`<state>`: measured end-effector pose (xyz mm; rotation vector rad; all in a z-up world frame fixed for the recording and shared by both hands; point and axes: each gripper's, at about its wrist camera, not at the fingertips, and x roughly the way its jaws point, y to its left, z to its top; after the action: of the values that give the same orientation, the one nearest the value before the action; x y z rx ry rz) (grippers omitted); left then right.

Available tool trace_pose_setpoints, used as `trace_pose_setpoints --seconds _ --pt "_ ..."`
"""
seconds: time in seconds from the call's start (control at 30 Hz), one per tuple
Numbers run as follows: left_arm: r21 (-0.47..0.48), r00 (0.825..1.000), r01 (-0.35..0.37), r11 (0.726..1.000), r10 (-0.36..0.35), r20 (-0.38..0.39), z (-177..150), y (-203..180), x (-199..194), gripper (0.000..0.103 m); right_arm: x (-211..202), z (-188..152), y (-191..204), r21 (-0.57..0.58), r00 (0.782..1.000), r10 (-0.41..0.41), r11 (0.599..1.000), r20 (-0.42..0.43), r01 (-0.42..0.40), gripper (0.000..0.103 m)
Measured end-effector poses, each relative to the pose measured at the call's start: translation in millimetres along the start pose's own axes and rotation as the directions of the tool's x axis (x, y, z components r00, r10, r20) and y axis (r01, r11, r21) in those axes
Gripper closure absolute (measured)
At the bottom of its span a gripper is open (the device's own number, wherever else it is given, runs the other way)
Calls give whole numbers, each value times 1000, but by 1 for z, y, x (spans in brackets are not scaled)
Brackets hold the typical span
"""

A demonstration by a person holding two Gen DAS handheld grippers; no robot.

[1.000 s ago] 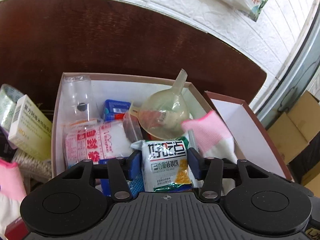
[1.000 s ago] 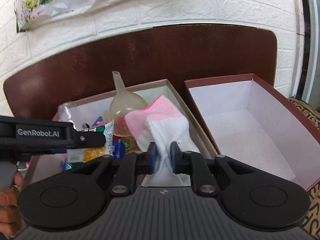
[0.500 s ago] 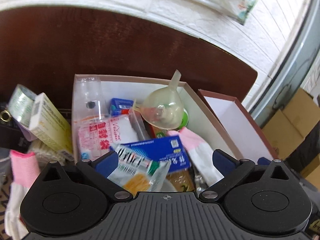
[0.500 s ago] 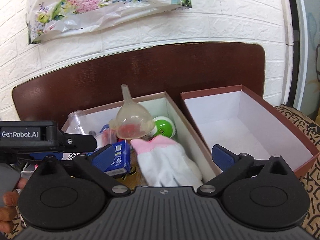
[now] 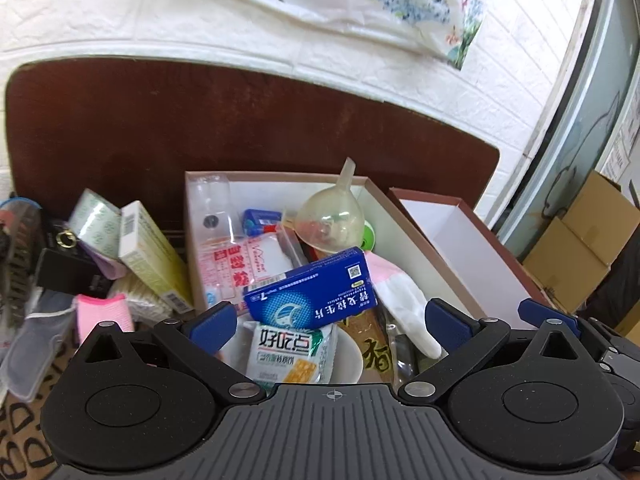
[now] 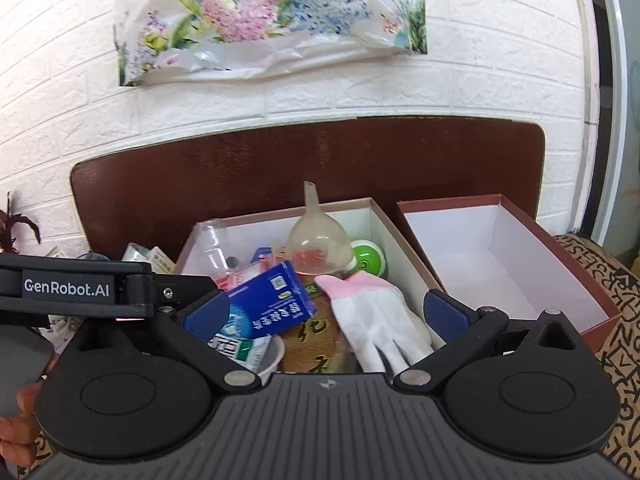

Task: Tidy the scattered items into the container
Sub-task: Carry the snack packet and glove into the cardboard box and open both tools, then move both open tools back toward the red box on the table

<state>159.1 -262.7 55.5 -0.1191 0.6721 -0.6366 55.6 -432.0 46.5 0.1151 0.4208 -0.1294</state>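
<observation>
The open cardboard box [image 5: 191,240] holds several items. A blue medicine box [image 5: 312,292] leans over a snack packet [image 5: 288,352] that lies in a white bowl [image 5: 348,356]. A white glove with a pink cuff [image 6: 376,320] lies flat on the right side, below a clear funnel [image 6: 316,240]. My left gripper [image 5: 330,326] hangs open just above the packet, touching nothing. My right gripper [image 6: 326,316] is also open over the glove, with its pads well apart from it.
An empty white-lined box [image 6: 500,272] stands right of the full one. Left of it lie a yellow-green carton [image 5: 148,248], a tape roll [image 5: 94,220], another pink-cuffed glove [image 5: 104,312] and a clear case [image 5: 32,344]. A brown headboard [image 6: 280,168] backs everything. A hand [image 6: 16,432] shows at lower left.
Both grippers opened wide and drew back and upward. The left let go of the snack packet, the right let go of the glove; both things now lie in the box.
</observation>
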Motion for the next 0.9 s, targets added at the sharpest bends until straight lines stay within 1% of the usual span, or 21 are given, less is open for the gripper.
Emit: trace_pose_setpoints --seconds 0.17,0.27,0.37,0.43,0.53,0.7,0.8,0.9 --pt "14 999 -35 999 34 24 -10 9 -34 0 -22 -3 26 -41 1000 25 999 14 -25 0" --pt "16 996 -72 997 71 57 -22 19 -58 0 -33 -9 44 -57 998 67 996 10 -66 0" --pt "11 990 -110 994 108 91 -40 37 -84 0 -42 -19 69 -91 993 117 989 -5 -117 0" --pt "-13 987 -127 992 128 97 -53 52 -99 0 -45 -29 86 -116 989 149 982 -12 -149 0" --pt "-64 982 -156 986 162 93 -77 78 -118 0 -46 -46 113 -154 981 191 969 -35 -194 0" --pt "-121 976 -203 972 210 51 -114 115 -137 0 -43 -79 150 -209 968 236 945 -90 -250 0" --pt "-130 971 -229 965 235 33 -132 133 -142 0 -37 -96 166 -209 958 253 938 -138 -278 0" --pt "-132 969 -242 961 246 14 -143 147 -143 0 -29 -110 175 -184 944 273 934 -185 -307 0"
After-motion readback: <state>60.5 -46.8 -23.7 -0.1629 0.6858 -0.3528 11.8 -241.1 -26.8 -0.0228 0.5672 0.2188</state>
